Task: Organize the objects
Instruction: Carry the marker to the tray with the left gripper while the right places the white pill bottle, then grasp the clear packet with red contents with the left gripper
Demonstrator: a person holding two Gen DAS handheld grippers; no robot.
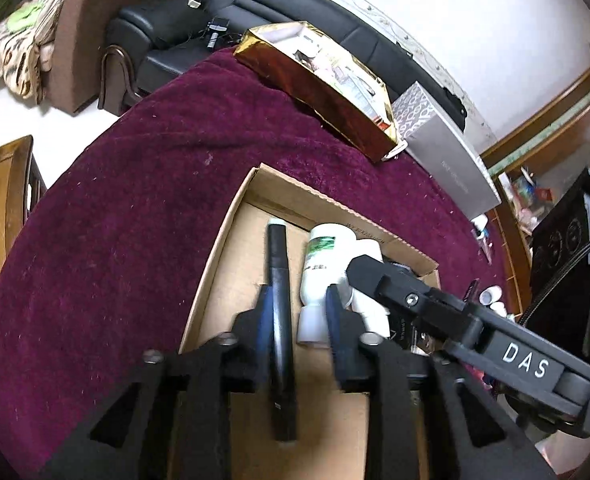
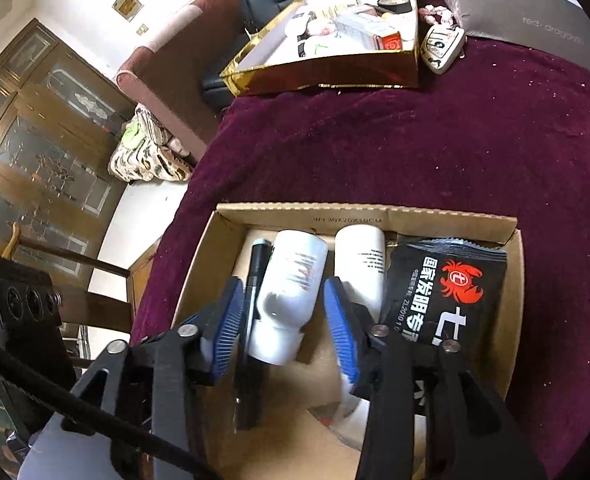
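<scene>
An open cardboard box (image 1: 231,232) (image 2: 423,216) sits on the purple cloth. In it lie a black marker (image 1: 281,320) (image 2: 255,276), two white bottles (image 1: 323,264) (image 2: 295,292) (image 2: 361,268) and a black packet with a red crab (image 2: 447,292). My left gripper (image 1: 299,312) is open over the box, its jaws either side of the marker, the pen lying against the left finger. My right gripper (image 2: 281,312) is open, its blue pads (image 2: 227,320) either side of the left white bottle without clearly touching it. The right gripper's body (image 1: 475,320) shows in the left wrist view.
A gold box (image 1: 327,84) (image 2: 335,64) full of small items stands at the table's far side, with a grey box (image 1: 447,148) (image 2: 515,4) beside it and a key fob (image 2: 441,46). Small bottles (image 1: 491,296) lie at the right. A black sofa (image 1: 223,12) is behind.
</scene>
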